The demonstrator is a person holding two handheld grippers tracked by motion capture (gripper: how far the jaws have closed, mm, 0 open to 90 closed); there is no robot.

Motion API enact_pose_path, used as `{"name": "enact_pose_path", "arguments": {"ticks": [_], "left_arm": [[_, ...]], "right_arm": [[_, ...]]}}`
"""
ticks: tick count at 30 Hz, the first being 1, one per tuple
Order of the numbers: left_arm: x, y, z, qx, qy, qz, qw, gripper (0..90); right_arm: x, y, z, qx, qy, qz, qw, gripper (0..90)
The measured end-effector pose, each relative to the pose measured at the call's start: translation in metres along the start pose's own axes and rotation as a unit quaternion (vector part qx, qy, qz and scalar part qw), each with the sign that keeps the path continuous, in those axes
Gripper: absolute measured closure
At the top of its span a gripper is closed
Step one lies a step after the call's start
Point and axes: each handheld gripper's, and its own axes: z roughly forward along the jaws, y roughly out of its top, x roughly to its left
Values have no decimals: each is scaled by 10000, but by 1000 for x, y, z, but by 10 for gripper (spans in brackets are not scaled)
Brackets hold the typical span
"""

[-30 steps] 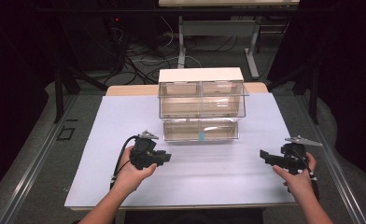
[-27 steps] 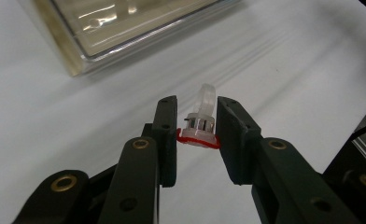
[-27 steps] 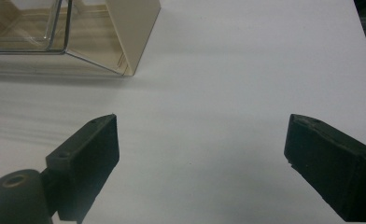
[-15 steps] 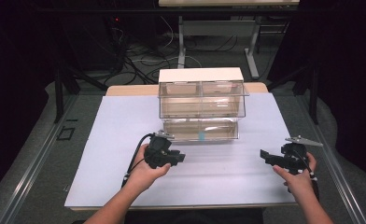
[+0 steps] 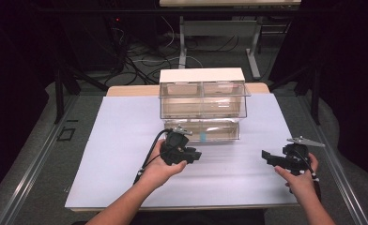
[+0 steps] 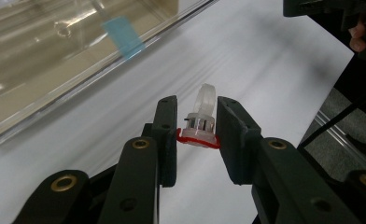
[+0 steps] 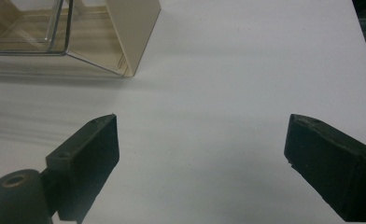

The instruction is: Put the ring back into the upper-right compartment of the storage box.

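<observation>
Clear clip (image 6: 200, 122) upright (in tongs (image 6: 196, 135)).

The left gripper (image 6: 197, 135) is black with brass-coloured rivets; between its fingers (image 6: 167, 135) sits a clear plastic clip (image 6: 200, 119) with a red base. The drawer cabinet (image 5: 202, 101) is transparent with a cream top, and its pulled-out drawer (image 5: 205, 130) bears a light-blue label (image 6: 123, 36) at 12 o'clock from the clip. The tabletop (image 5: 126, 140) is plain white. The right gripper (image 7: 200, 158) is black.

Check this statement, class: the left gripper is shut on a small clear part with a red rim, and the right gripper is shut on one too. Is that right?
Not quite. The left gripper is indeed shut on the small clear part with a red rim, but the right gripper holds nothing: the right gripper view shows its jaws wide apart over the bare white table.
</observation>
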Motion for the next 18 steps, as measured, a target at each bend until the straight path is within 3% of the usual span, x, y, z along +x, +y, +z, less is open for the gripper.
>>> {"name": "enact_pose_path", "arguments": {"ticks": [9,18], "left_arm": [[-15,20,-2,-20,-17,150,9999,699],[-23,37,-5,-46,-55,170,9998,699]], "right_arm": [[0,0,0,-4,4,-9,10000,98],[0,0,0,-13,6,8,10000,99]]}}
